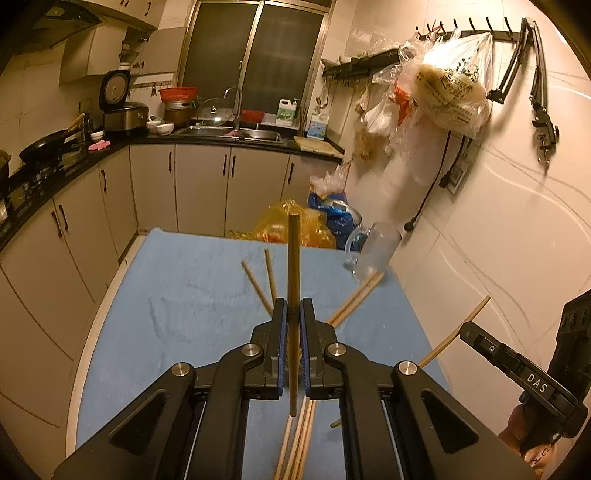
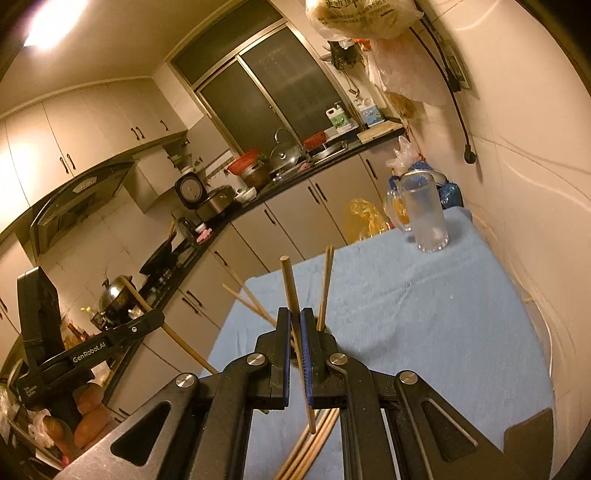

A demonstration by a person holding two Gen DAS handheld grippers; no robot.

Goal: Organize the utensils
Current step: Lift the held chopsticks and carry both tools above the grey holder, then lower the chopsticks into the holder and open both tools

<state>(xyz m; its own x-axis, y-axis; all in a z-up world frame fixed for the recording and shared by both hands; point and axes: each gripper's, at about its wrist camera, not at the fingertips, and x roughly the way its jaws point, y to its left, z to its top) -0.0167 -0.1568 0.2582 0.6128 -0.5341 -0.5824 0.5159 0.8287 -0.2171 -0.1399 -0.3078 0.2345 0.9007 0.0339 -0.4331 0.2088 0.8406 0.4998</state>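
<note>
The right gripper (image 2: 294, 325) is pinching one chopstick (image 2: 291, 291) between its blue pads, its tip sticking up past the fingertips. More chopsticks (image 2: 325, 284) are lying on the blue cloth (image 2: 424, 314) beneath the fingers, and a glass mug (image 2: 424, 218) is standing far ahead to their right.

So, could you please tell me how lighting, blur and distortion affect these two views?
Left wrist view: dim amber light, fisheye bends the cabinets, the glass mug is motion-smeared, the held chopstick is sharp. Right wrist view: a ceiling lamp blows out top left, the horizon tilts, and the mug is slightly soft.
</note>
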